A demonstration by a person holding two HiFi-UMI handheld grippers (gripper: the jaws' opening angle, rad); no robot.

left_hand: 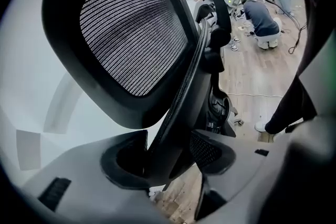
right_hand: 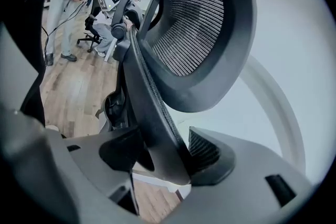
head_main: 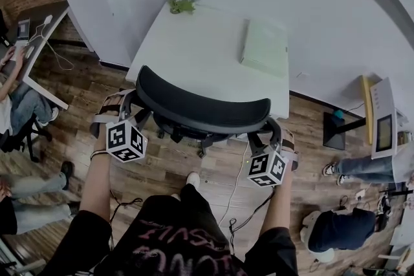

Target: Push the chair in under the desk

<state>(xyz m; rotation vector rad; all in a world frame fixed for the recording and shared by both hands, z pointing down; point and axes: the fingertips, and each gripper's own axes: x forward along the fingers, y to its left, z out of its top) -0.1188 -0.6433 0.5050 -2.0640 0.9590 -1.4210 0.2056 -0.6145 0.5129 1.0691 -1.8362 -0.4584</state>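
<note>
A black mesh office chair [head_main: 197, 108] stands against the near edge of a white desk [head_main: 194, 48], its curved backrest facing me. My left gripper [head_main: 132, 114] is shut on the left edge of the chair's backrest [left_hand: 176, 107]; the frame runs between its jaws. My right gripper [head_main: 273, 139] is shut on the right edge of the backrest [right_hand: 152, 113]. The mesh headrest [left_hand: 131, 34] rises above both grips, and the headrest [right_hand: 197, 29] also fills the right gripper view. The seat and base are mostly hidden under the backrest.
A green book [head_main: 264, 45] and a small plant [head_main: 181, 3] lie on the desk. Cables [head_main: 236, 194] trail over the wood floor by my feet. People sit at another desk [head_main: 35, 42] on the left, and one crouches at the right [head_main: 333, 229]. White walls lie behind.
</note>
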